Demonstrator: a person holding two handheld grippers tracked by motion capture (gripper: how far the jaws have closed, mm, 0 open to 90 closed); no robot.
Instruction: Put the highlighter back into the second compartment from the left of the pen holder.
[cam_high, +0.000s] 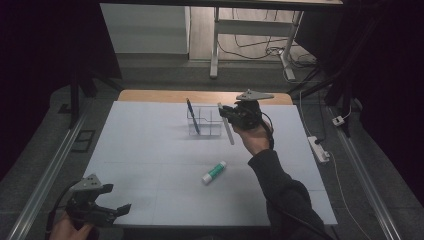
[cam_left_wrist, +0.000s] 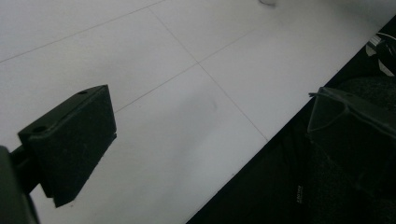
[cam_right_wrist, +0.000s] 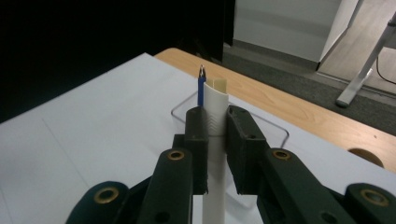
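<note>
Apparently midway: right gripper (cam_high: 229, 116) clamps a white stick (cam_high: 228, 131) beside the far-edge holder (cam_high: 205, 122) already holding a pen (cam_high: 193, 116); glue (cam_high: 214, 172) waits, left gripper (cam_high: 114, 199) open.

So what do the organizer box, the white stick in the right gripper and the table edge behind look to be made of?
Organizer: clear hard plastic, probably acrylic; the mat shows through its walls and the rim glints.
White stick held in the right gripper: smooth matte plastic by its look, with a faint embossed chevron pattern; its exact nature is unclear.
Table edge: light wood or wood-look laminate, with visible grain.
</note>
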